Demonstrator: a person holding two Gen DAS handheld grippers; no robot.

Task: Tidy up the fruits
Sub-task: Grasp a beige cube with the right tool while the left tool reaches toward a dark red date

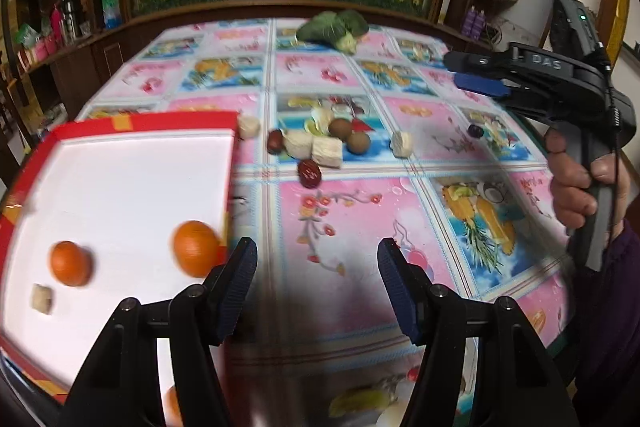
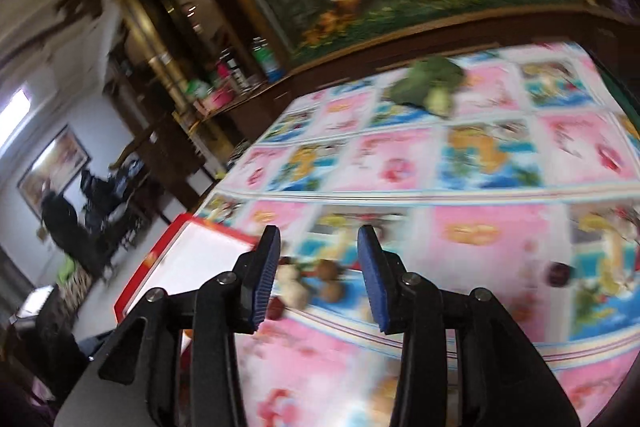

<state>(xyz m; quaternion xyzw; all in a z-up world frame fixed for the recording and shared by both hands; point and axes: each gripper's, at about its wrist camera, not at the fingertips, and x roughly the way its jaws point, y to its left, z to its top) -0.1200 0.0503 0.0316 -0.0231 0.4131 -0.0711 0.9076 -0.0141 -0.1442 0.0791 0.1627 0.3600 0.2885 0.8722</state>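
A red-rimmed white tray (image 1: 144,123) lies at the left and holds two oranges (image 1: 196,247) (image 1: 70,263) and a pale banana chunk (image 1: 42,299). A heap of banana chunks (image 1: 298,143), brown round fruits (image 1: 340,127) and red dates (image 1: 309,174) lies on the tablecloth mid-table. One chunk (image 1: 401,143) and a dark fruit (image 1: 475,131) lie to the right. My left gripper (image 1: 316,267) is open and empty, just right of the tray. My right gripper (image 2: 318,259) is open and empty above the heap (image 2: 296,287); it also shows in the left wrist view (image 1: 460,71).
A broccoli head (image 1: 334,27) lies at the table's far edge, also in the right wrist view (image 2: 430,83). A wooden cabinet with a garden picture stands behind the table. Shelves with bottles (image 1: 110,5) are at the far left. The right wrist view is blurred.
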